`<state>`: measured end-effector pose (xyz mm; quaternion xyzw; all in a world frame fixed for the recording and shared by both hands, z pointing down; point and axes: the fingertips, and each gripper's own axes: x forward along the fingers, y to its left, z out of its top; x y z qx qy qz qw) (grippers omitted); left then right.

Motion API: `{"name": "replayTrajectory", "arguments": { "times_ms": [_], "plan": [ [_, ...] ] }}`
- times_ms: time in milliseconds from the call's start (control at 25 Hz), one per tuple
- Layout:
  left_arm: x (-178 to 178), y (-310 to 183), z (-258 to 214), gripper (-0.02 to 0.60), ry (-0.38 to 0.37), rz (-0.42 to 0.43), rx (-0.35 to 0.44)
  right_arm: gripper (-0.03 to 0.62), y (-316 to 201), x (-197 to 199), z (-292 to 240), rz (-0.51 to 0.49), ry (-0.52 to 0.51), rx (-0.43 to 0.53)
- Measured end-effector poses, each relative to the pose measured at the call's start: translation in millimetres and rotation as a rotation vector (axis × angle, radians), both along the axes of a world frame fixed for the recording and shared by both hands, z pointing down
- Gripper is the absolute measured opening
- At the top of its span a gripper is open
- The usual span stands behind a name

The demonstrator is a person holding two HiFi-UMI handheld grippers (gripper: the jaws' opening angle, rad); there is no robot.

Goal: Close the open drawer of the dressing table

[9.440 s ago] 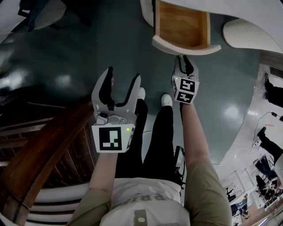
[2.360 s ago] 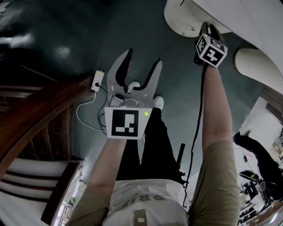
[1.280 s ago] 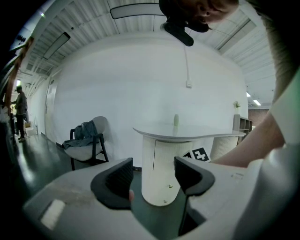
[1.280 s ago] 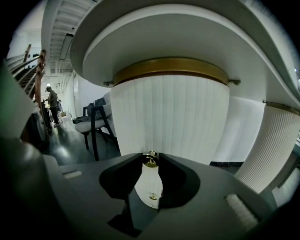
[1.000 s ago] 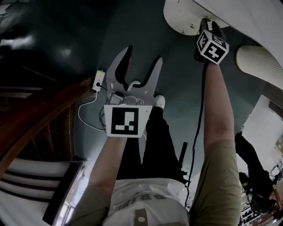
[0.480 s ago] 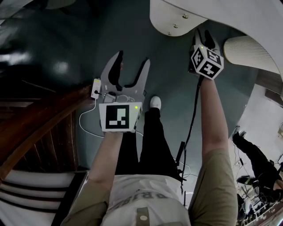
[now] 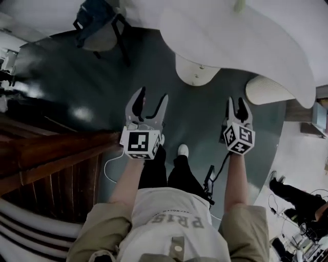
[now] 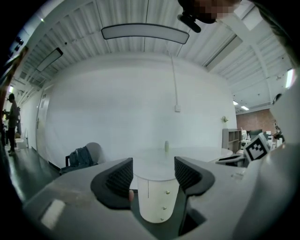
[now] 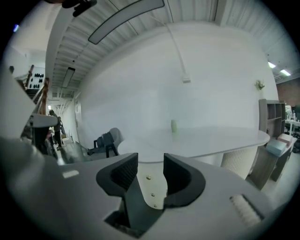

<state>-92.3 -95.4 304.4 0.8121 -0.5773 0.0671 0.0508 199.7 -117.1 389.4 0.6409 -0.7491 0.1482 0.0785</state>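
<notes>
Table: the white dressing table point(image 7: 246, 46) with its curved top fills the far right of the head view. A small pale bottle point(image 7: 239, 5) stands upright on it near the far edge.
Drawers: a rounded white drawer unit point(image 7: 196, 71) sits under the near edge of the table top, beyond both grippers. All its fronts lie flush and none stands out. Three small round knobs point(image 8: 167, 192) run in a column down it.
Left gripper: the left gripper point(image 7: 151, 95) is held out in the air over the dark floor point(image 7: 77, 82). It is well apart from the drawer unit and points toward it, close to level.
Left fingers: the fingers point(image 8: 117, 180) stand wide apart with nothing between them. The drawer unit shows through the gap in the left gripper view.
Right gripper: the right gripper point(image 7: 236, 101) is held out at about the same reach, to the right of the left one, and touches nothing.
Right fingers: the fingers point(image 9: 180, 176) are apart with a narrower gap than the left pair's, and they hold nothing. Part of the drawer unit and its knobs shows through the gap.
Chair: a pale chair point(image 8: 96, 150) with a dark backpack point(image 8: 78, 157) on it stands at the far left, well apart from the table.
Column: a ribbed white column point(image 7: 266, 91) stands under the table top, to the right of the drawer unit.
Railing: a dark wooden stair rail point(image 7: 51, 148) runs along the near left.
Shoe: the person's white shoe point(image 7: 182, 150) is on the floor, near and between the two arms.
</notes>
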Motion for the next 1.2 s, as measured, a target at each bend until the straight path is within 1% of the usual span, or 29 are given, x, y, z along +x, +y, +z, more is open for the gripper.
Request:
{"name": "replayTrajectory", "arguments": {
  "times_ms": [80, 200, 320, 480, 600, 680, 840, 880, 1080, 1200],
  "plan": [
    [-2, 10, -31, 0.291, 0.002, 0.012, 0.031, 0.173, 23, -5, -47, -0.012, 0.020, 0.056],
    [-5, 28, -66, 0.291, 0.003, 0.036, 0.051, 0.173, 60, -13, -102, -0.012, 0.046, 0.114],
    [-8, 44, -85, 0.291, 0.017, 0.041, 0.061, 0.173, 90, -19, -139, 0.000, 0.037, 0.152],
    [-8, 53, -101, 0.276, 0.023, 0.050, 0.093, 0.164, 113, -17, -173, 0.035, 0.020, 0.213],
    [-6, 57, -110, 0.267, 0.025, 0.055, 0.108, 0.133, 126, -14, -188, 0.051, 0.029, 0.240],
    [-7, 57, -114, 0.247, 0.023, 0.048, 0.123, 0.130, 130, -15, -190, 0.053, 0.045, 0.245],
    [-7, 53, -118, 0.216, 0.018, 0.048, 0.156, 0.117, 131, -12, -189, 0.104, 0.050, 0.244],
    [-7, 52, -120, 0.204, 0.016, 0.046, 0.165, 0.115, 131, -12, -190, 0.113, 0.055, 0.248],
    [-3, 53, -131, 0.149, -0.014, 0.040, 0.217, 0.064, 130, -9, -200, 0.137, 0.068, 0.276],
    [-2, 53, -138, 0.116, -0.012, 0.033, 0.235, 0.052, 130, -8, -207, 0.141, 0.075, 0.289]
  ]
}}
